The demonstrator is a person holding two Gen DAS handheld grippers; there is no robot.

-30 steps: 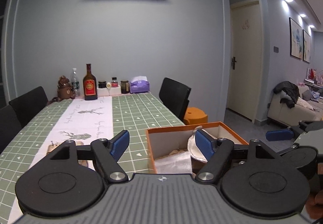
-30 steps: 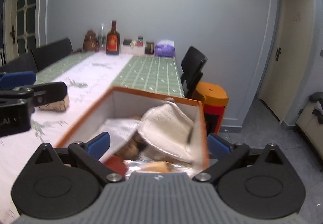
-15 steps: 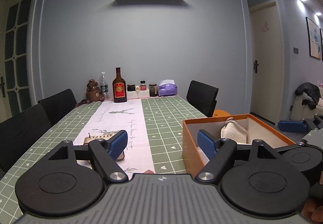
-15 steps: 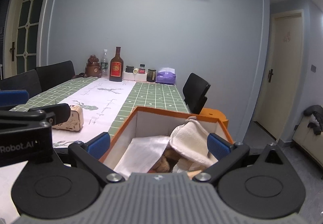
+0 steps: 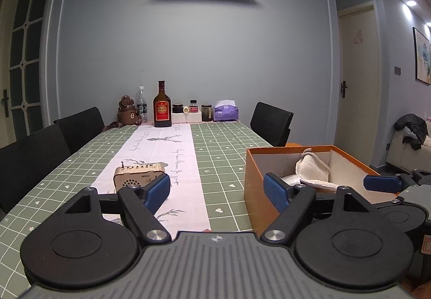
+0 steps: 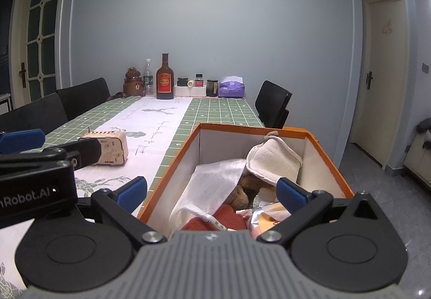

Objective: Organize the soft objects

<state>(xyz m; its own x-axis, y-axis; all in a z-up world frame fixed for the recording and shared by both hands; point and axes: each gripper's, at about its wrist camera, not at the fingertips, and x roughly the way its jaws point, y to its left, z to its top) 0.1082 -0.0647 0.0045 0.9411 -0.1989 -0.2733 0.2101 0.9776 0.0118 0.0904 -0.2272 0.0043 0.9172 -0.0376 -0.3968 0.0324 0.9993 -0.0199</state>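
Your left gripper (image 5: pixel 216 191) and right gripper (image 6: pixel 211 191): fingers spread wide, nothing between them. Soft things, cream cloth (image 6: pixel 273 161) and brown plush (image 6: pixel 243 191), piled in orange box (image 6: pixel 172 164) at your 1 o'clock.

Risks:
- you snag white cloth (image 6: pixel 215 183), drag pile over rim
- grippers bump each other over box

Wooden radio (image 5: pixel 138 176) on desk at 11 o'clock, bottle (image 5: pixel 162 105) at 12: both clear of reach.

An orange box (image 6: pixel 327 161) with white inner walls sat on a green checked tablecloth (image 5: pixel 223 143) crossed by a white, deer-printed runner (image 5: pixel 164 148).
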